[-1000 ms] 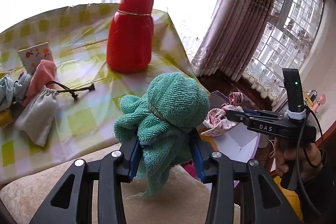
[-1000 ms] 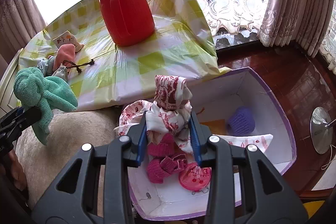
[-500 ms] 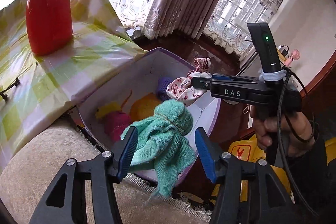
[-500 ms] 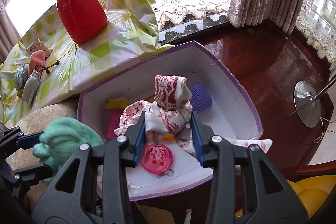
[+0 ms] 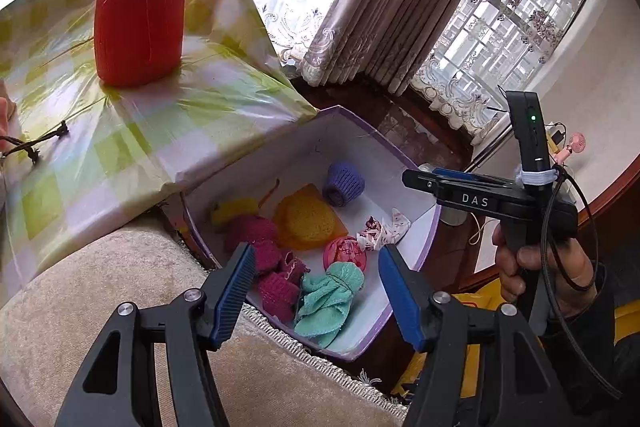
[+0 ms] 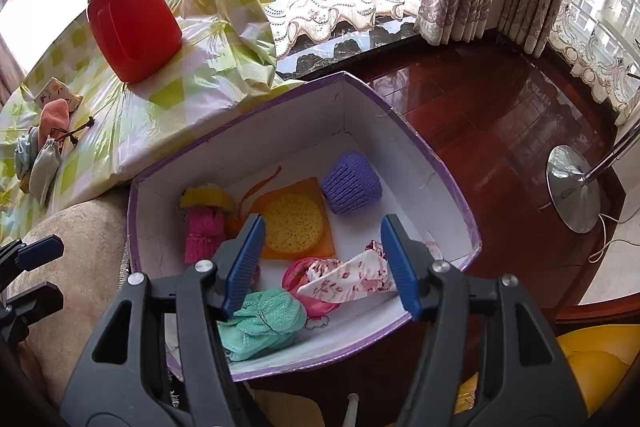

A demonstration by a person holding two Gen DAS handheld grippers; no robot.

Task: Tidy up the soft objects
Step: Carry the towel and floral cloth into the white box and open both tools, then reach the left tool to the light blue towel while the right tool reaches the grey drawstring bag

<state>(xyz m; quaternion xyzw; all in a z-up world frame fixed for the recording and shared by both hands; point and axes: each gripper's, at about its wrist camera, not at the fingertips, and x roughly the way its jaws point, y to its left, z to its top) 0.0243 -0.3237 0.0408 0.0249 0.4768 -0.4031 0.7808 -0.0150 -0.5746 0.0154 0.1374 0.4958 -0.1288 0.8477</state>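
A white box with a purple rim (image 5: 424,259) (image 6: 440,163) stands below the table edge. In it lie a green towel bundle (image 5: 328,297) (image 6: 266,323), a floral cloth (image 5: 384,229) (image 6: 352,277), pink knits (image 5: 264,247) (image 6: 202,233), a pink pouch (image 5: 344,253), a yellow sponge on an orange cloth (image 6: 294,221) and a purple knit cup (image 5: 343,183) (image 6: 352,183). My left gripper (image 5: 316,291) is open and empty above the box. My right gripper (image 6: 322,263) is open and empty above it too, and shows from the side in the left wrist view (image 5: 416,179).
A red flask (image 5: 138,3) (image 6: 128,15) stands on the checked tablecloth (image 5: 132,147). Small drawstring pouches (image 6: 44,151) lie at the table's left. A beige cushion (image 5: 100,287) is at the front. A lamp base (image 6: 572,187) stands on the wooden floor.
Both grippers moved from the table over the box and opened. The green towel and the floral cloth dropped out of them into the box.
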